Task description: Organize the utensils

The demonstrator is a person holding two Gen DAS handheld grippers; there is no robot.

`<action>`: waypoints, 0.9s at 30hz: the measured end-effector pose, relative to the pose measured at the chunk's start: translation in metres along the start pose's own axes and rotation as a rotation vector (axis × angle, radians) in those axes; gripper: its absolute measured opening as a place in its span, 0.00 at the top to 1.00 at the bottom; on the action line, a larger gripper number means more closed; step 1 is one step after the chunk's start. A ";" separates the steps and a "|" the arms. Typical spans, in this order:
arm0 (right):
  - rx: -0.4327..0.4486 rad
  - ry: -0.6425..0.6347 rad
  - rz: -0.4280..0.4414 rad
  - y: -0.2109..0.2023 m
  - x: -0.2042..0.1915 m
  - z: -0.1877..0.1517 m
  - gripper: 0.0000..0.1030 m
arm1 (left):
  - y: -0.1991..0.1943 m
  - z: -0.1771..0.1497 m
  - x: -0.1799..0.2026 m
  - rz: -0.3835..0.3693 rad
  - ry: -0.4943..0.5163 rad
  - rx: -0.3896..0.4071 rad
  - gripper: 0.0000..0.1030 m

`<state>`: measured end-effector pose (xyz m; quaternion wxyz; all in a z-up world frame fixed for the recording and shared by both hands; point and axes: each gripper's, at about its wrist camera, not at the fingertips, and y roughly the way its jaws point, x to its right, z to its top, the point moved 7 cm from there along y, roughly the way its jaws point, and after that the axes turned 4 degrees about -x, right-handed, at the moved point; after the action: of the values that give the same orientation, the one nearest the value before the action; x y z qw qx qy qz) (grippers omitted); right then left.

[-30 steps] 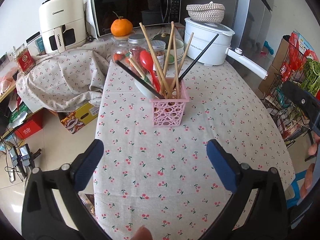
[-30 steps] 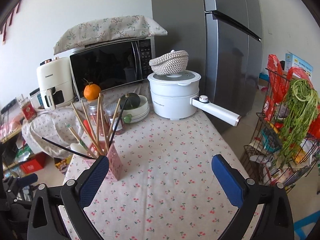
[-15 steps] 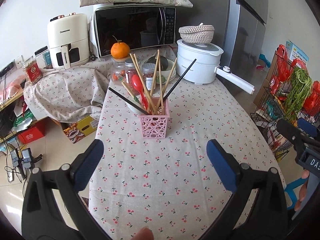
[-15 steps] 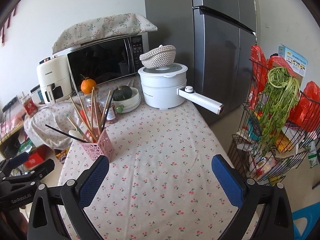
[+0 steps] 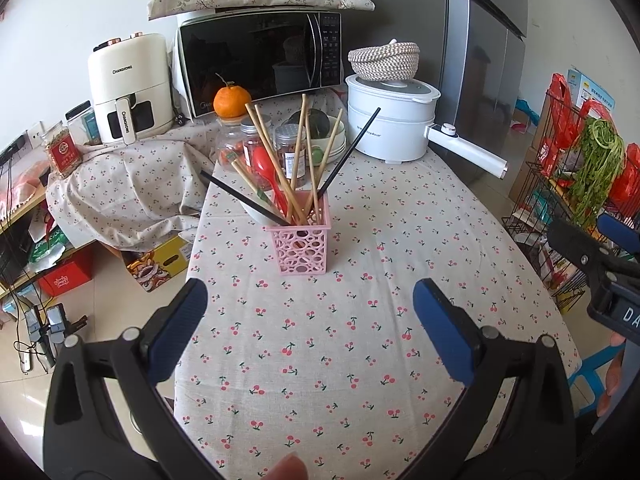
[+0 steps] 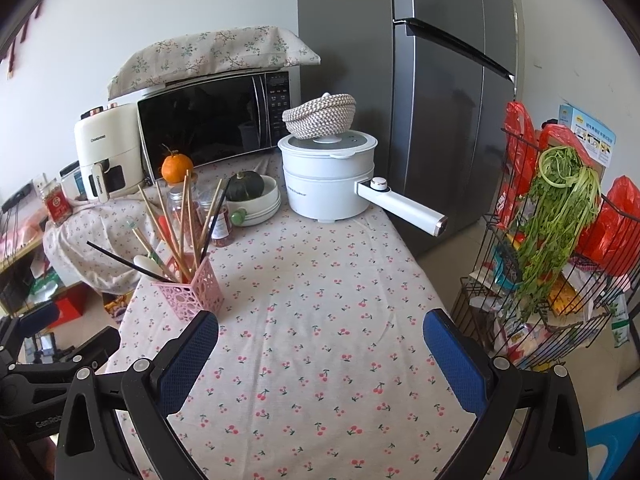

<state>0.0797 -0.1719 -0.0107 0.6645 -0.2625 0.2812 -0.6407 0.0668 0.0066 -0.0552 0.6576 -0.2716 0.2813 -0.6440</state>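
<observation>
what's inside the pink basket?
The pink basket holds wooden chopsticks, two black chopsticks and a red spoon. Their lower ends are mostly hidden by its walls.

Table (image 5: 400,320) wearing cherry-print cloth, running away toward microwave (image 5: 260,56). Pink lattice holder (image 5: 300,248) sitting upright mid-table, well apart from near edge, with chopsticks and red spoon leaning out. White bowl (image 5: 256,210) resting just behind holder. Jars (image 5: 290,148) standing beyond, orange (image 5: 231,101) sitting atop one. White electric pot (image 5: 390,120) sitting far right, stacked white dishes (image 6: 260,204) beside it holding dark squash.
</observation>
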 end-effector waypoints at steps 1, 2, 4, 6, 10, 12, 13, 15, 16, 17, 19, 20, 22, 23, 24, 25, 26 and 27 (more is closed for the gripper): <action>-0.003 -0.002 0.002 0.000 -0.001 -0.001 0.00 | 0.000 0.000 0.000 -0.001 0.000 0.000 0.01; -0.007 -0.004 0.003 0.001 -0.002 -0.001 0.00 | 0.000 0.000 0.001 -0.001 -0.001 0.001 0.01; -0.014 -0.007 0.006 0.003 -0.003 -0.002 0.00 | 0.000 0.000 0.000 0.000 -0.001 0.001 0.01; -0.019 -0.010 0.007 0.005 -0.005 -0.003 0.00 | 0.000 0.000 0.001 0.000 -0.001 -0.001 0.01; -0.021 -0.012 0.007 0.006 -0.006 -0.004 0.00 | -0.001 -0.001 0.001 -0.001 -0.002 0.000 0.01; -0.021 -0.012 0.007 0.006 -0.006 -0.004 0.00 | -0.001 -0.001 0.001 0.001 -0.002 0.002 0.01; -0.022 -0.013 0.007 0.006 -0.007 -0.004 0.00 | -0.001 -0.001 0.001 0.000 -0.003 0.001 0.01; -0.022 -0.012 0.005 0.007 -0.007 -0.005 0.00 | -0.001 -0.001 0.001 0.000 -0.004 0.002 0.01; -0.024 -0.013 0.005 0.008 -0.008 -0.006 0.00 | -0.001 -0.001 0.001 0.001 -0.004 0.003 0.01; -0.026 -0.013 0.005 0.008 -0.008 -0.007 0.00 | -0.001 -0.001 0.001 0.001 -0.005 0.004 0.01; -0.028 -0.012 0.005 0.009 -0.008 -0.008 0.00 | -0.002 -0.001 0.001 0.001 -0.007 0.005 0.01; -0.027 -0.012 0.004 0.009 -0.008 -0.008 0.00 | -0.001 -0.001 0.001 0.001 -0.008 0.004 0.01; -0.027 -0.013 0.004 0.010 -0.008 -0.008 0.00 | -0.002 -0.001 0.001 -0.001 -0.009 0.003 0.01; -0.029 -0.014 0.004 0.010 -0.008 -0.008 0.00 | -0.002 -0.001 0.001 -0.001 -0.009 0.003 0.01; -0.029 -0.013 0.005 0.010 -0.008 -0.009 0.00 | -0.002 -0.001 0.001 -0.001 -0.008 0.004 0.01; -0.029 -0.013 0.005 0.010 -0.008 -0.008 0.00 | -0.002 -0.001 0.001 -0.001 -0.009 0.004 0.01; -0.029 -0.013 0.006 0.010 -0.008 -0.008 0.00 | -0.002 -0.001 0.001 -0.001 -0.009 0.004 0.01; -0.029 -0.014 0.006 0.010 -0.007 -0.009 0.00 | -0.003 -0.001 0.001 -0.001 -0.009 0.004 0.01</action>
<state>0.0806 -0.1639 -0.0236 0.6645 -0.2757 0.2868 -0.6326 0.0644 0.0055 -0.0539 0.6591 -0.2734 0.2769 -0.6435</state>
